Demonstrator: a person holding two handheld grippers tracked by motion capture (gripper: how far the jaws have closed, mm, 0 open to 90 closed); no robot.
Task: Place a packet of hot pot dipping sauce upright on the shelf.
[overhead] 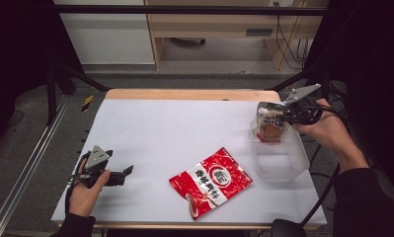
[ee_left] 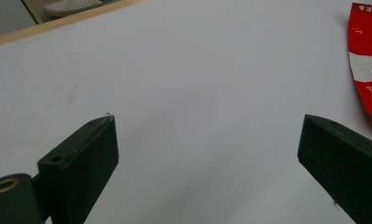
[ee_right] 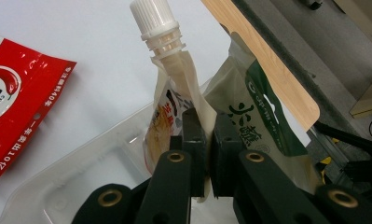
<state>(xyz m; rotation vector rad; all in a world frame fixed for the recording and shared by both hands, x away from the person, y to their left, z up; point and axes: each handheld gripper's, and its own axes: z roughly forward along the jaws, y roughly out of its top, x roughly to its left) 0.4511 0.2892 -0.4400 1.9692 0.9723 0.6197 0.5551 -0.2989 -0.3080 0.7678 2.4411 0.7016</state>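
While the person's left hand (overhead: pixel 86 190) rests near the front left corner of the white table (overhead: pixel 175 128), the left gripper (overhead: pixel 127 172) it holds lies low over the bare surface with its jaws spread wide and nothing between them. In the left gripper view those two black jaws stand far apart above plain white tabletop, and the edge of a red snack bag (ee_left: pixel 368 60) shows at the far right. That red snack bag (overhead: pixel 210 181) lies flat near the front middle of the table, well apart from both grippers. Farther back on the right side, a clear plastic tray (overhead: pixel 283 160) sits close to the table's right edge. Above the tray's far end, the right gripper (overhead: pixel 278 117), held by the right hand (overhead: pixel 328 129), is clenched on a spouted pouch (overhead: pixel 269 126), which hangs upright over the tray. In the right gripper view the jaws pinch the upper side edge of the spouted pouch (ee_right: pixel 174 93), with its white cap (ee_right: pixel 148 16) pointing up. Beyond the table's wooden far edge (overhead: pixel 189 94) lies grey floor.
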